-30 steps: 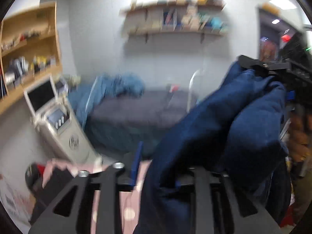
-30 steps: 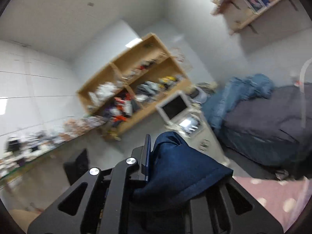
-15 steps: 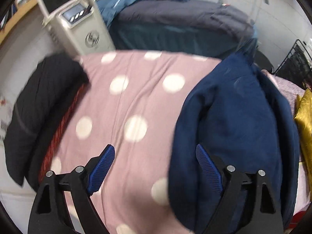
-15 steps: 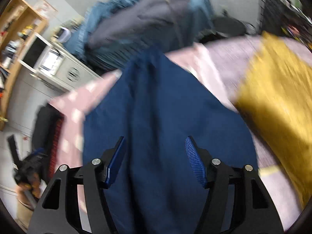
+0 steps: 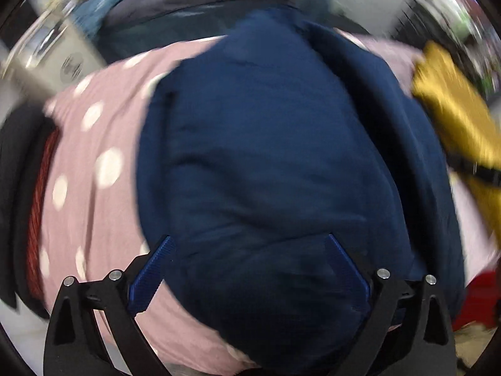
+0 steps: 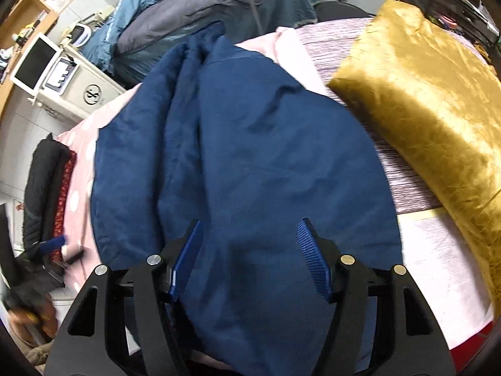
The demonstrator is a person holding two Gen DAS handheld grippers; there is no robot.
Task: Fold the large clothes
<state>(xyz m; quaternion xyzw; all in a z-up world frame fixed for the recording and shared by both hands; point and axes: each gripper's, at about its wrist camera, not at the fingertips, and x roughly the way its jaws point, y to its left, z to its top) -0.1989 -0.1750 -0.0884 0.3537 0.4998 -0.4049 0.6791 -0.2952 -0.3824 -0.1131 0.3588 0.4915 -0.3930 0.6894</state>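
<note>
Hovering over navy garment [image 5: 269, 156], left tool [image 5: 250, 272] points steeply down, jaws opening, spread wide; cloth lies below and between pads, not pinched. Right tool [image 6: 250, 257] likewise above same garment [image 6: 244, 156], jaws parted, nothing gripped. Garment lies folded lengthwise on pink polka-dot bed cover [image 5: 94, 163]. Gold pillow [image 6: 422, 100] just beside garment's right edge. Dark folded clothes [image 6: 43, 188] with red fabric at bed's left edge. Grey-blue bedding heap [image 6: 203, 6] beyond bed. White machine with screen [image 6: 59, 72] near far left corner.
</note>
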